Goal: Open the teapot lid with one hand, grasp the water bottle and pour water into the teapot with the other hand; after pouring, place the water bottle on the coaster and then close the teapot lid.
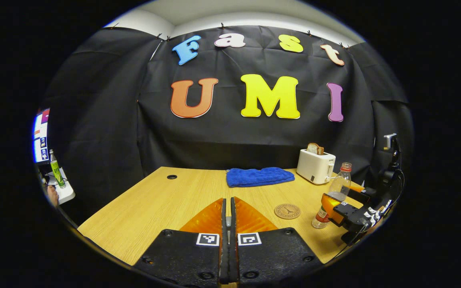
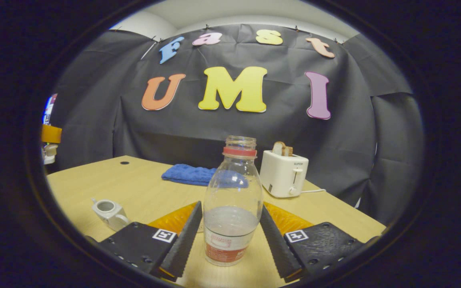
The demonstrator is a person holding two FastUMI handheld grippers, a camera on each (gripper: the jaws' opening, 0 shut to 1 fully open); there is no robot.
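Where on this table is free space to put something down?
The widest bare patch of table lies between the cable hole, the blue towel and the teapot. It is crowded around the toaster, coaster and water bottle.

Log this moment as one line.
left gripper shut | right gripper around water bottle, grip unclear | teapot open | coaster bare

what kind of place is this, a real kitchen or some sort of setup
Likely a staged recording booth, not a kitchen: black cloth walls in a bare wooden table with a few kitchen props, a toaster, a blue towel and a water bottle.
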